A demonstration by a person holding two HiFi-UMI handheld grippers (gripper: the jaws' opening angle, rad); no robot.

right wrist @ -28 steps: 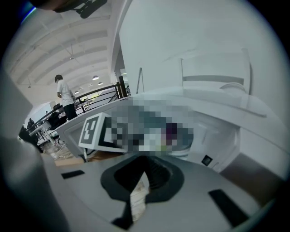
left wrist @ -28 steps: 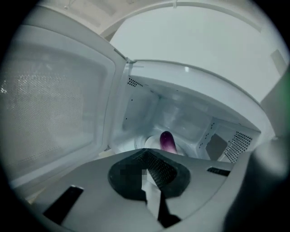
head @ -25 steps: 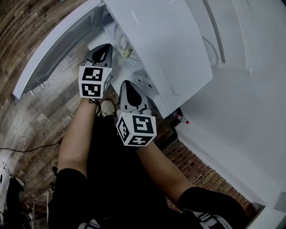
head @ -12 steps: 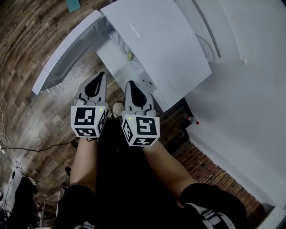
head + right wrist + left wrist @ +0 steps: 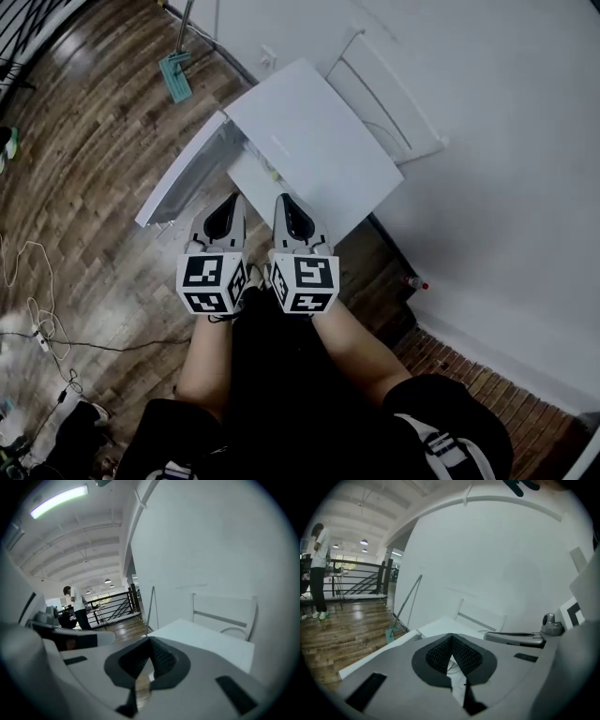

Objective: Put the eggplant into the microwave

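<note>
You stand over a wood floor (image 5: 84, 187) and a white cabinet (image 5: 319, 150), its door (image 5: 178, 183) swung open, with a chair (image 5: 394, 103) behind it against the wall (image 5: 506, 141). No view shows the eggplant or the microwave, so the task looks unstarted: finding, grasping and loading all remain. Your left tool (image 5: 232, 197) and right tool (image 5: 284, 199) hang side by side, each pressed together on nothing. A second ago both sat lower, the left reaching ahead; the cabinet now looks smaller below.
</note>
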